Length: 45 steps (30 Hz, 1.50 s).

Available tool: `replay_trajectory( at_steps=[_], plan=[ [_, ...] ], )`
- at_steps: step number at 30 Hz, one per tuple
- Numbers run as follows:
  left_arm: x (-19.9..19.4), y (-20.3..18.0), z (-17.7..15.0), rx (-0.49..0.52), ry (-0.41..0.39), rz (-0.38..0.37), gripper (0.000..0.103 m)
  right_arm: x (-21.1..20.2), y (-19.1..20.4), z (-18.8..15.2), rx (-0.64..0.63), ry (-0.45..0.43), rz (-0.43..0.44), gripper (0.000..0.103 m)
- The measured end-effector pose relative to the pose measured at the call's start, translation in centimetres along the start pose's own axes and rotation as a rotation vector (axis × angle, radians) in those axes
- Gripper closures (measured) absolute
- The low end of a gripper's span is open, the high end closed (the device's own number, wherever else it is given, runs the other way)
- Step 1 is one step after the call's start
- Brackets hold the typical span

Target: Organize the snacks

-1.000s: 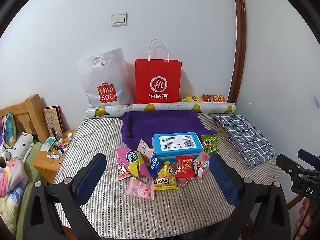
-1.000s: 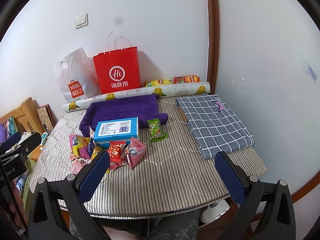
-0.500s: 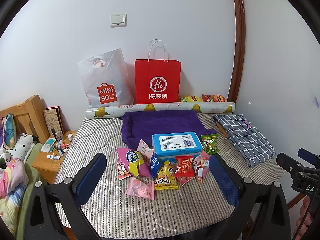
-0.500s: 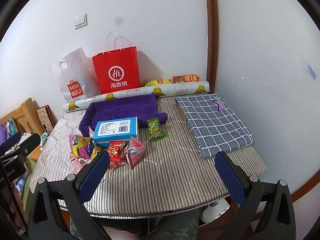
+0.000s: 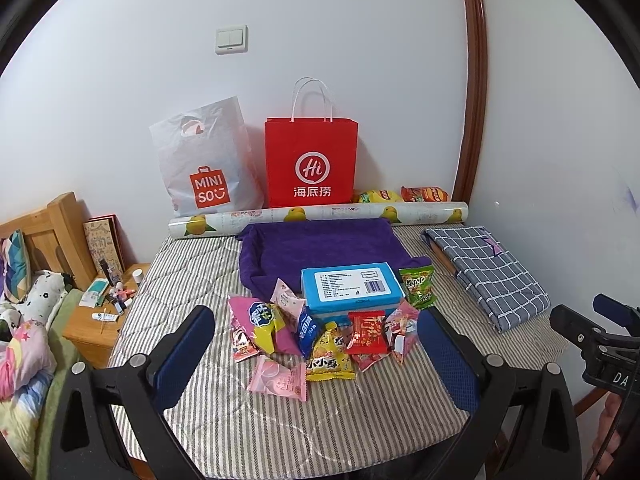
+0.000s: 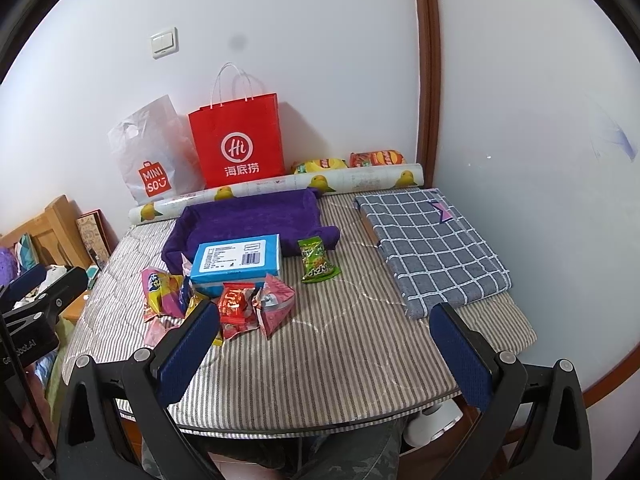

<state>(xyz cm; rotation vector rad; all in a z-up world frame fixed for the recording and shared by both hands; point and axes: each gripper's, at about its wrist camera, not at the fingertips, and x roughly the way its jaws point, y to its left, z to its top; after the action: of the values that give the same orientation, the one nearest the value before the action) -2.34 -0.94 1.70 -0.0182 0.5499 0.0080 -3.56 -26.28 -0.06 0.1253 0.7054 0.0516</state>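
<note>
Holding both grippers above the near edge of the counter (image 6: 320, 360), I am keeping the left gripper (image 5: 316, 360) and the right gripper (image 6: 324, 352) with fingers spread wide and gripping nothing. I am looking at the snack pile (image 5: 320, 340) lying on the striped cover in front of the left gripper, with a pink packet (image 5: 280, 378) nearest me and a red packet (image 5: 368, 332) beside a yellow one (image 5: 330, 362). A blue box (image 5: 350, 290) is sitting just behind the pile, partly on a purple towel (image 5: 320, 246). A green packet (image 6: 316, 260) is lying alone, just right of the box. A red paper bag (image 5: 311, 162) is standing against the wall.
</note>
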Motion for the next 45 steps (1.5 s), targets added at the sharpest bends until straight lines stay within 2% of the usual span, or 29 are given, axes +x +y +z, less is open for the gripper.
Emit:
replay_trajectory(
  at_steps=[4, 12, 16, 21, 25, 29, 35, 39, 41, 45],
  plan=[
    [1.0, -0.1, 0.0, 0.007, 0.011, -0.007, 0.002, 1.0, -0.2, -0.2, 0.014, 0.013, 0.022, 0.0],
    [5.1, 1.3, -0.4, -0.011, 0.075, -0.002, 0.002, 5.1, -0.6, -0.7, 0.023, 0.071, 0.008, 0.0],
    [7.5, 2.8, -0.8, -0.03, 0.11, 0.016, 0.007, 7.8, -0.7, -0.8, 0.03, 0.103, 0.012, 0.0],
    [10.3, 4.8, -1.2, -0.038, 0.147, 0.044, 0.007, 11.3, -0.8, -0.8, 0.029, 0.131, 0.028, 0.001],
    [12.4, 7.1, -2.1, -0.083, 0.189, 0.064, 0.007, 13.3, -0.2, -0.8, 0.021, 0.136, 0.043, 0.001],
    [14.2, 9.2, -3.3, -0.126, 0.237, 0.087, 0.007, 16.2, 0.9, -1.3, 0.029, 0.169, 0.097, 0.001],
    [15.5, 11.2, -4.8, -0.151, 0.277, 0.106, 0.007, 19.5, 3.3, -2.2, 0.005, 0.204, 0.158, 0.001],
    [15.8, 12.0, -5.5, -0.16, 0.29, 0.101, 0.007, 21.6, 3.9, -2.7, 0.02, 0.227, 0.159, 0.002],
    [15.7, 12.3, -5.9, -0.167, 0.293, 0.088, 0.007, 22.5, 4.3, -2.9, 0.016, 0.244, 0.166, 0.008],
    [15.8, 12.1, -6.7, -0.168, 0.302, 0.053, 0.007, 24.0, 4.8, -3.2, -0.002, 0.273, 0.13, 0.008]
  ],
)
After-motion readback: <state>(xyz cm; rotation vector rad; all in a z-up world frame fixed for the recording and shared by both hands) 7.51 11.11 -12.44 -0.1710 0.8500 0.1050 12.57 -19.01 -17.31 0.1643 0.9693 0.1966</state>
